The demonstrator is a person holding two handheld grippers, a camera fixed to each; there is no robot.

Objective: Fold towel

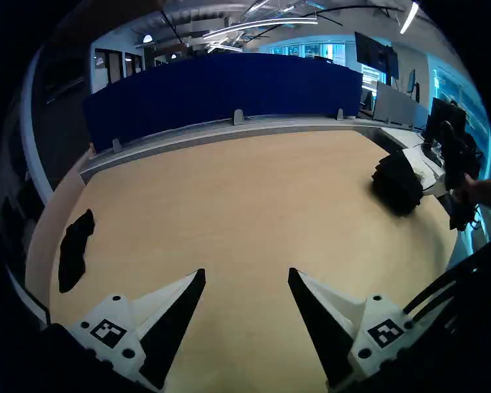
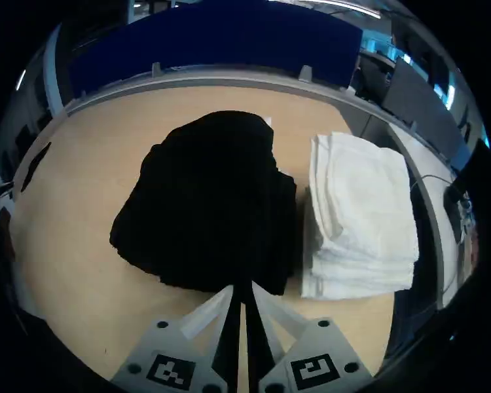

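I'm running the right gripper (image 2: 243, 291) pinched down to a thin slit. Its tips are sitting right at the near hem of the black towel (image 2: 209, 203), but I can't tell if any cloth is actually caught between them. The towel's lying in a rumpled heap on the table (image 2: 75, 216), straight ahead of those tips.

The left gripper (image 1: 245, 275) is hanging wide open over bare wood, well apart from the black towel.

I'm thinking the trick here is grabbing a single layer at the hem, not a whole bunch. I'm also planning on the left one taking another corner so the towel gets spread flat before any fold.

A white towel stack (image 2: 360, 209) is lying just beside the black towel, so I'm minding not to snag it. Beyond the black towel, a blue divider (image 1: 219, 88) is closing off the table.
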